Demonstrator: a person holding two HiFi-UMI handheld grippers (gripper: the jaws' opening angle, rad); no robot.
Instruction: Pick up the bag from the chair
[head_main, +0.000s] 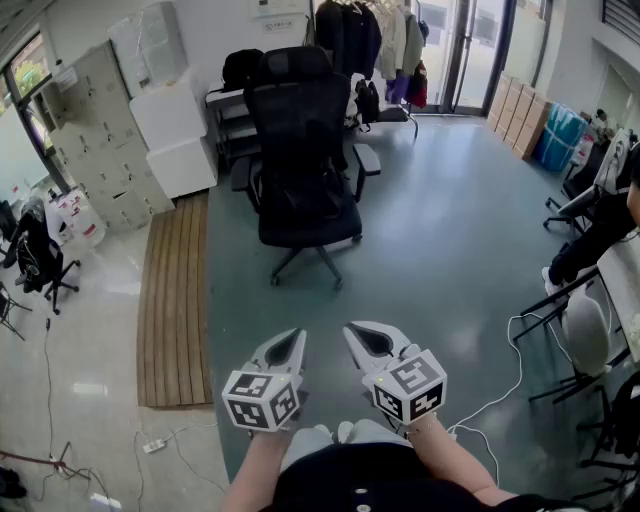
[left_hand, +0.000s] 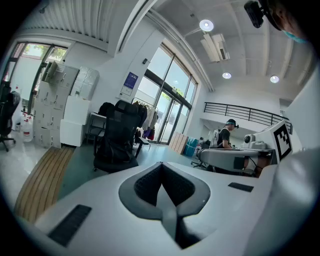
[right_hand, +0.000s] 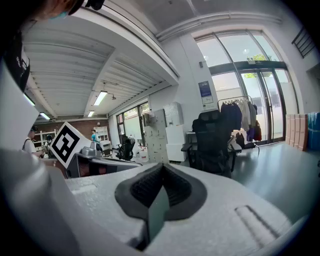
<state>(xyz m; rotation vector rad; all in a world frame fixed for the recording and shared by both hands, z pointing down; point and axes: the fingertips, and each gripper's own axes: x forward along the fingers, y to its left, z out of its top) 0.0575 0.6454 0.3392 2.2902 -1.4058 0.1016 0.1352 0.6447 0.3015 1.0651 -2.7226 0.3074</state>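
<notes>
A black office chair (head_main: 300, 150) stands on the grey floor a few steps ahead, and it shows again in the left gripper view (left_hand: 117, 137) and the right gripper view (right_hand: 215, 140). A black bag (head_main: 243, 67) rests on the desk just behind it. I cannot make out a bag against the dark seat. My left gripper (head_main: 290, 343) and right gripper (head_main: 365, 335) are held low and close to my body, well short of the chair. Both are shut with nothing between the jaws, as the gripper views (left_hand: 161, 167) (right_hand: 161, 167) confirm.
A wooden slatted mat (head_main: 175, 300) lies left of my path. White cabinets (head_main: 170, 140) and a clothes rack (head_main: 365, 30) stand at the back. Cardboard boxes (head_main: 518, 115), a seated person (head_main: 600, 230) and a floor cable (head_main: 500, 390) are on the right.
</notes>
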